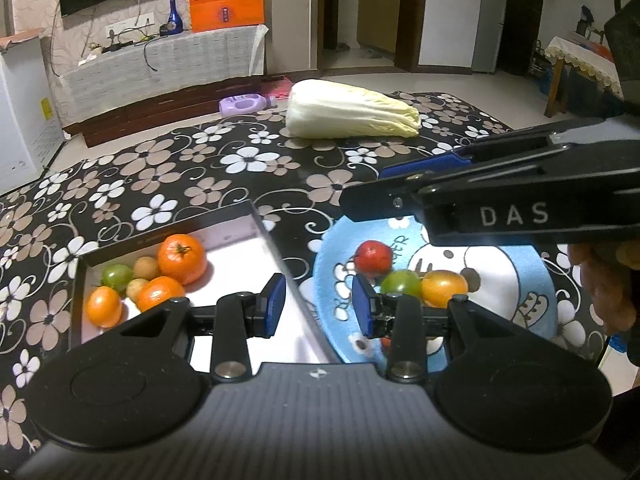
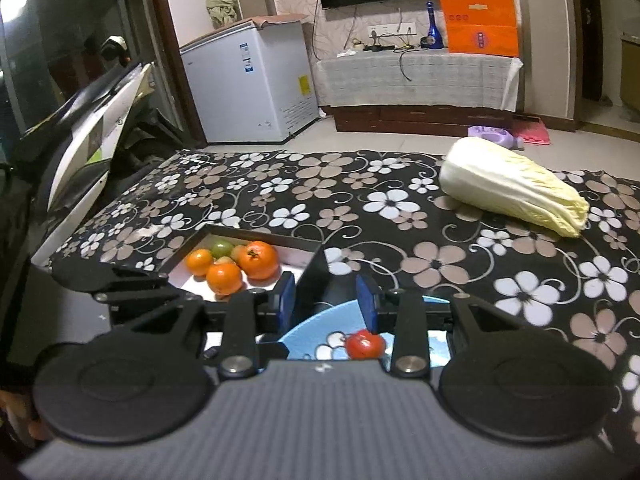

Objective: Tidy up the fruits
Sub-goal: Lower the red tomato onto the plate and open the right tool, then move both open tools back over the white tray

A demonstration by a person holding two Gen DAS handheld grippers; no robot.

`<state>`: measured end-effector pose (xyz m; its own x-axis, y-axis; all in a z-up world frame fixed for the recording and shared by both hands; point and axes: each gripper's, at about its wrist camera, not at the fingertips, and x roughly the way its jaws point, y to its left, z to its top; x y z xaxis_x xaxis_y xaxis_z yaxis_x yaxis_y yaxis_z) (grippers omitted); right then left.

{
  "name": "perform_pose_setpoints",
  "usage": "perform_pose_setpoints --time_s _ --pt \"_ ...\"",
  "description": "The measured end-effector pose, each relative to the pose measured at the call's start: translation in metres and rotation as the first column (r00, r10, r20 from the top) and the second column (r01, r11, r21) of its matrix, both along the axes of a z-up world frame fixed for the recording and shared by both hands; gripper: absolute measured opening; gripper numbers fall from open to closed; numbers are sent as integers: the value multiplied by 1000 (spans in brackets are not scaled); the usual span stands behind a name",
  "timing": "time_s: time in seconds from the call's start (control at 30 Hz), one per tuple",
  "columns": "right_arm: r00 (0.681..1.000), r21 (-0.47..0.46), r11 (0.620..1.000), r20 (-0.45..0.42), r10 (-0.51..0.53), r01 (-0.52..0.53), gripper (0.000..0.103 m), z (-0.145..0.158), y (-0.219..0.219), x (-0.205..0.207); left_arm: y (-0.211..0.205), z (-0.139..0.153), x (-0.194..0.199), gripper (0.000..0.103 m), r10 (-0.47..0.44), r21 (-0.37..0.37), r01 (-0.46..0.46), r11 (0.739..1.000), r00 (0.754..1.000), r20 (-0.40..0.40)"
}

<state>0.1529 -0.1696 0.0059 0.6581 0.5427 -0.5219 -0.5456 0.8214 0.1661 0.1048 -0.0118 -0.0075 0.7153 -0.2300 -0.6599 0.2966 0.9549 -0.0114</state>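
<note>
Jaws of both grippers stand apart and empty over the counter (image 1: 240,160).

The left gripper (image 1: 318,304) hangs above the box edge; the right gripper (image 2: 326,302) is above the blue plate (image 1: 520,280). About six fruits, oranges (image 1: 182,253) among them, already lie in the box (image 1: 256,240) at 9 o'clock of the plate. Left on the plate: a red fruit (image 1: 373,257), a green one (image 1: 401,282) and a yellow-orange one (image 1: 444,287). Roughly two thirds done, I judge.

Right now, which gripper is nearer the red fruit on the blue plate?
Right. The right gripper hangs just above the red fruit, empty. The left gripper sits beside it, over the box edge, also empty.
</note>
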Motion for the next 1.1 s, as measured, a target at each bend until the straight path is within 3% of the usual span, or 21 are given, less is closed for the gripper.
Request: perform_pose_setpoints --time_s 0.37,0.9,1.1 --pt "999 -2 999 -6 43 -43 37 0 27 1 30 -2 -9 42 45 13 -44 999 999 -3" --pt "989 -81 986 -38 140 -143 37 -15 90 10 89 -15 -15 42 136 36 -135 990 991 -21" --pt "993 -100 990 -64 96 -102 37 -24 108 24 98 -21 2 42 152 38 -151 988 988 -26"
